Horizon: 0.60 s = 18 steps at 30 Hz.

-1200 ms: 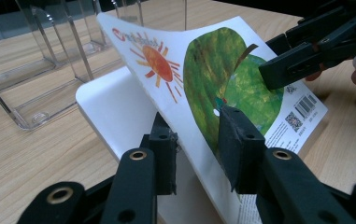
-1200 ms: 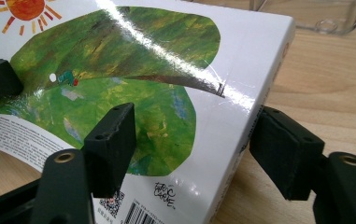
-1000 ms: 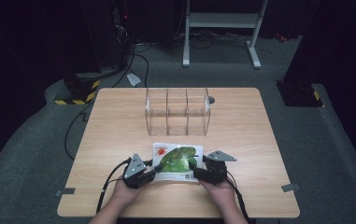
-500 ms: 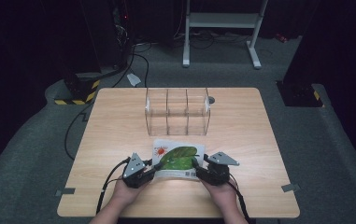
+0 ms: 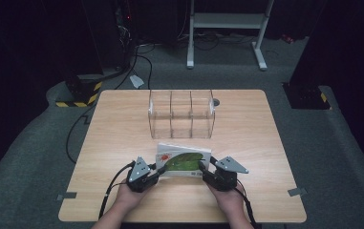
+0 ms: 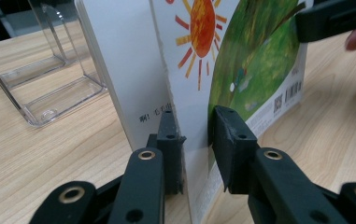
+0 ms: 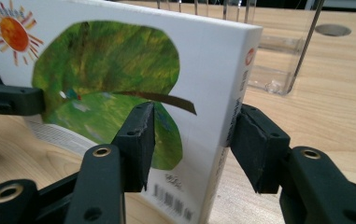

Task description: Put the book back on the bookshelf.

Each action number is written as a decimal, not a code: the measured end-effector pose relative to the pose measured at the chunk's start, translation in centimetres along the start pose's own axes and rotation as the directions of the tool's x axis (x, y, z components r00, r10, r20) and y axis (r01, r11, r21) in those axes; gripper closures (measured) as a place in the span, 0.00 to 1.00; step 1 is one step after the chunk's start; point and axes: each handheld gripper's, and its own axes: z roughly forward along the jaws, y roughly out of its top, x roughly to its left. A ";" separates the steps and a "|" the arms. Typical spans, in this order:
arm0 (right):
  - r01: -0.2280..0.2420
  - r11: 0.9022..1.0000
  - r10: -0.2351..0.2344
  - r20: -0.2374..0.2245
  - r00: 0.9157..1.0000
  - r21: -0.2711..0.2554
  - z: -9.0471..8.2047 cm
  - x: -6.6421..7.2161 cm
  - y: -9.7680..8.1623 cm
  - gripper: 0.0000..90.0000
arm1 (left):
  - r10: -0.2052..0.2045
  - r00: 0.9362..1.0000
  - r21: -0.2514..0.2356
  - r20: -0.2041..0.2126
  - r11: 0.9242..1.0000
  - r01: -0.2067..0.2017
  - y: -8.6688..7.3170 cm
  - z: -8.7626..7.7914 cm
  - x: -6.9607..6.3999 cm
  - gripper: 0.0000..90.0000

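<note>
A picture book with a green leaf and an orange sun on its white cover stands tilted on the wooden table, near the front edge. My left gripper is shut on its left edge; in the left gripper view the pads pinch the cover. My right gripper holds the right edge. Its jaws have just been closing with the book between them, and the pads press on cover and spine side.
A clear plastic organizer with three compartments stands just behind the book, mid-table. It also appears as the clear organizer at upper left and clear organizer at upper right. A round cable hole lies beside it.
The right gripper's jaws have narrowed onto the book's right edge. The book has tipped up slightly from the table. The left gripper has stayed where it was.
</note>
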 end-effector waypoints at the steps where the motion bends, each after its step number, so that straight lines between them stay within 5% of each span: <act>1: 0.002 1.000 -0.002 0.000 1.000 0.001 -0.1 0.0 0.0 0.55 | -0.001 1.000 0.000 0.001 1.000 0.001 0.0 0.0 0.0 0.81; 18: 0.035 0.999 -0.036 -0.035 0.999 -0.029 -1.3 0.0 -0.6 0.54 | 0.023 1.000 0.049 0.004 0.999 -0.023 -0.5 0.4 -0.2 0.76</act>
